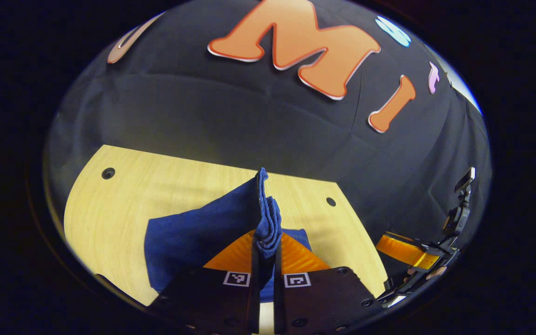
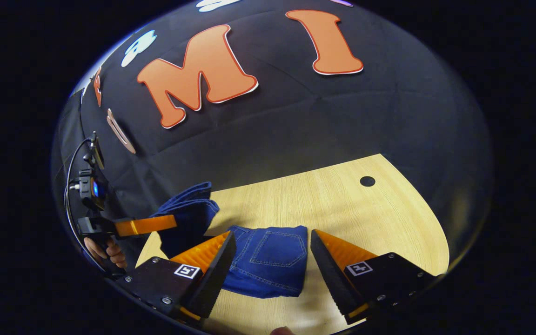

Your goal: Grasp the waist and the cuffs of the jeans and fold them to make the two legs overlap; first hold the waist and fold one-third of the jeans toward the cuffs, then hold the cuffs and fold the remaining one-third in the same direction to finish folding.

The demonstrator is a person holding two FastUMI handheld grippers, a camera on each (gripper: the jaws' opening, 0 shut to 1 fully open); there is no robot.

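Left gripper (image 1: 264,249): jaws closed tight on a bunched, lifted edge of the jeans (image 1: 193,237), cloth standing up between the fingers above the wooden table (image 1: 123,186). Right gripper (image 2: 272,253): jaws wide apart, nothing held, hovering over the folded part of the jeans that lies flat with a back pocket (image 2: 278,249) showing. In the right gripper view the left gripper sits off to the side, pinching a raised layered end, a hand (image 2: 105,251) below it. Judgement: a fold in thirds is under way, probably the last one, though which end is lifted I cannot tell. Next call: carry the lifted end over the flat stack, lay it square, release.
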